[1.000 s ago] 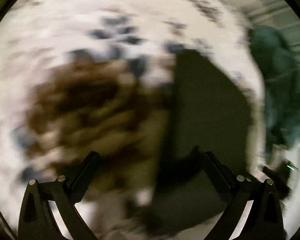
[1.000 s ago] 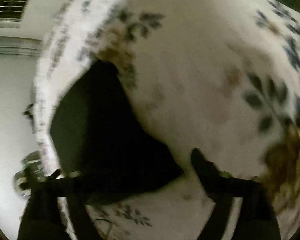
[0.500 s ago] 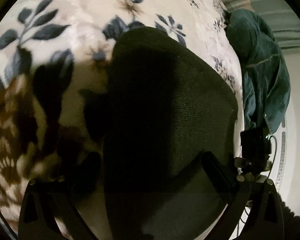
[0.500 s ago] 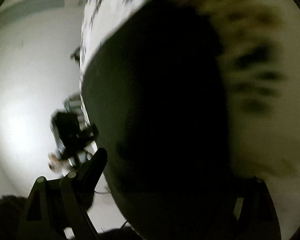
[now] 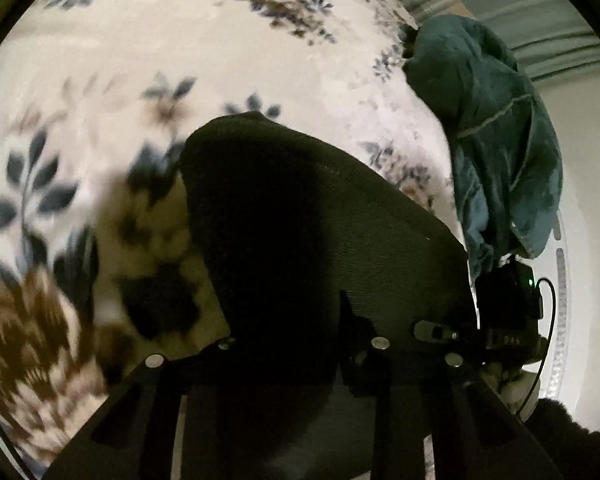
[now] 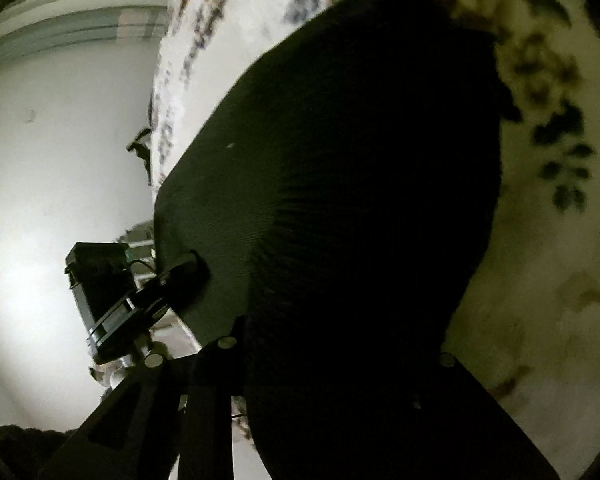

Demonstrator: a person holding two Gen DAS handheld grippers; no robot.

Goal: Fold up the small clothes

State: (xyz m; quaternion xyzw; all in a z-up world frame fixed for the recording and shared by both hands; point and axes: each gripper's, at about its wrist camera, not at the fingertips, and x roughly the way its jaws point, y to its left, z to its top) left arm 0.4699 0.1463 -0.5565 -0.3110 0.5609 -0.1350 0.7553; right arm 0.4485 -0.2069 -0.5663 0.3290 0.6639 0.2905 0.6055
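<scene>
My left gripper [image 5: 300, 340] is closing on the near edge of the dark knit garment [image 5: 300, 208], which fills the lower centre of the frame over the floral blanket [image 5: 228, 52]. My right gripper [image 6: 332, 352] is closing on the same cloth, low in its frame. The only writing, on the black device [image 5: 508, 336] at lower right, is too blurred to read.
</scene>
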